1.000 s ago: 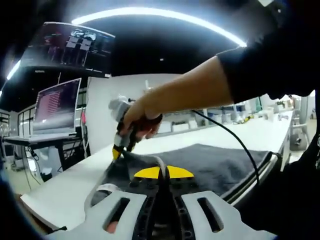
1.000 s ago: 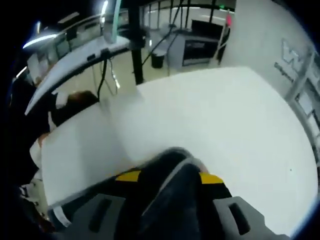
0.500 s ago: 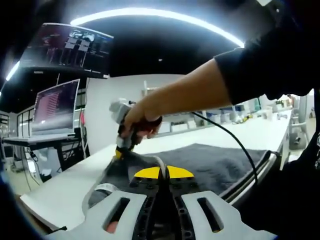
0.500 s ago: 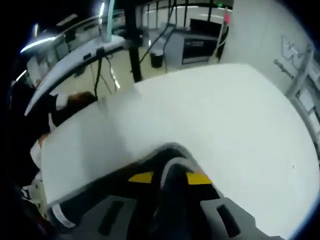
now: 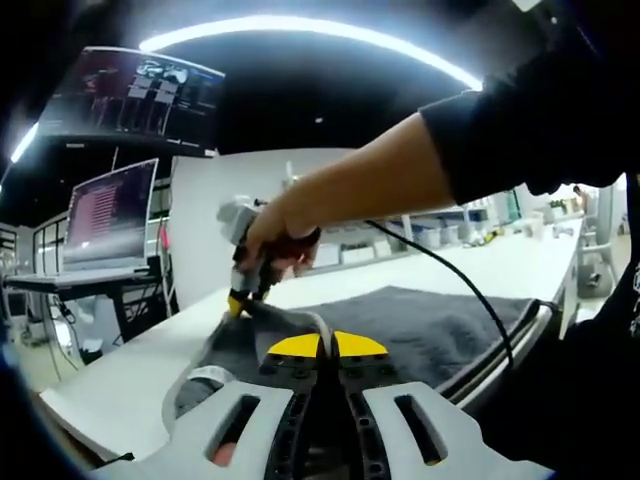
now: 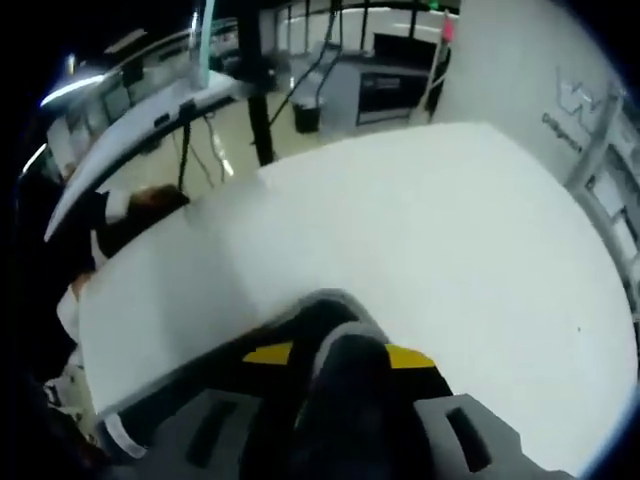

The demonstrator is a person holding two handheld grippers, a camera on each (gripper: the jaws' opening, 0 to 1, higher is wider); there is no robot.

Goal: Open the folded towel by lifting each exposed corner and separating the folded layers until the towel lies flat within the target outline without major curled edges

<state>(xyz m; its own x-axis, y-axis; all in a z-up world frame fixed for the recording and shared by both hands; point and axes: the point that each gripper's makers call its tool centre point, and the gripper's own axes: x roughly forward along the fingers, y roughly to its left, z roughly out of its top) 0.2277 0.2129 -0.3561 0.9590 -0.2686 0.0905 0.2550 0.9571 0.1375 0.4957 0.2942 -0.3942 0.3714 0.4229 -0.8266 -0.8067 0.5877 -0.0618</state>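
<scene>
In your left gripper view, the dark grey towel (image 5: 420, 325) lies spread across a white table (image 5: 130, 375), reaching close to the table's near edge on the right of the picture. Your left gripper (image 5: 318, 348) has its yellow-tipped jaws drawn together on a raised fold of the towel with a pale hem. Just beyond it, your hand (image 5: 275, 235) holds the right gripper (image 5: 236, 300), whose yellow tip pinches a lifted peak of the same cloth. A black cable (image 5: 470, 290) trails from that gripper across the towel and over the table edge.

In your right gripper view, the jaws are clamped on a bunched corner of the towel (image 6: 345, 350), which rises between them and hides their tips. Ahead lies a broad bare stretch of white table (image 6: 450, 260), with its far edge dropping to the floor.

No containers are near the towel. A laptop (image 5: 110, 215) sits on a separate stand well off to the left.
</scene>
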